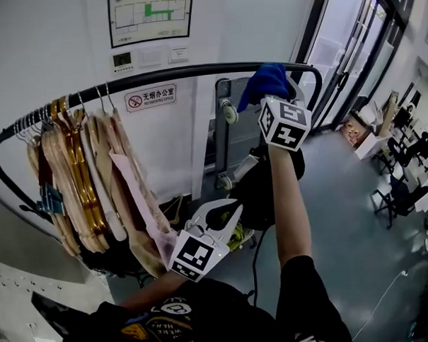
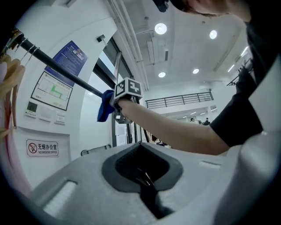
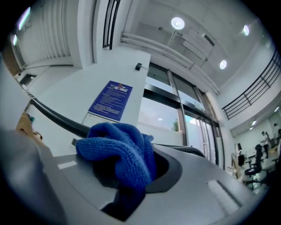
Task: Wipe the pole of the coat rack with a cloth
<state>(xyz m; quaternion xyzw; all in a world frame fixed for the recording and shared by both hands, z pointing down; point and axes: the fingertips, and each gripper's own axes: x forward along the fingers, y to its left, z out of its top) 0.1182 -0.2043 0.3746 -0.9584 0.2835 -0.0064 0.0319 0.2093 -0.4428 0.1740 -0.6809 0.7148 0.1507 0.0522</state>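
The coat rack's black pole [image 1: 188, 72] runs across the top of the head view, curving down at both ends. My right gripper [image 1: 271, 93] is raised to it, shut on a blue cloth [image 1: 265, 81] that lies against the pole near its right bend. In the right gripper view the blue cloth [image 3: 120, 154] bulges out of the jaws, with the pole [image 3: 57, 119] passing behind it. My left gripper [image 1: 223, 214] hangs low in front of me, shut and empty. The left gripper view shows the cloth [image 2: 105, 105] on the pole [image 2: 61, 70].
Several wooden hangers with garments [image 1: 94, 179] crowd the pole's left part. A no-smoking sign [image 1: 150, 99] and a floor plan [image 1: 150, 15] hang on the white wall behind. Glass doors [image 1: 350, 47] and office chairs [image 1: 406, 187] stand to the right.
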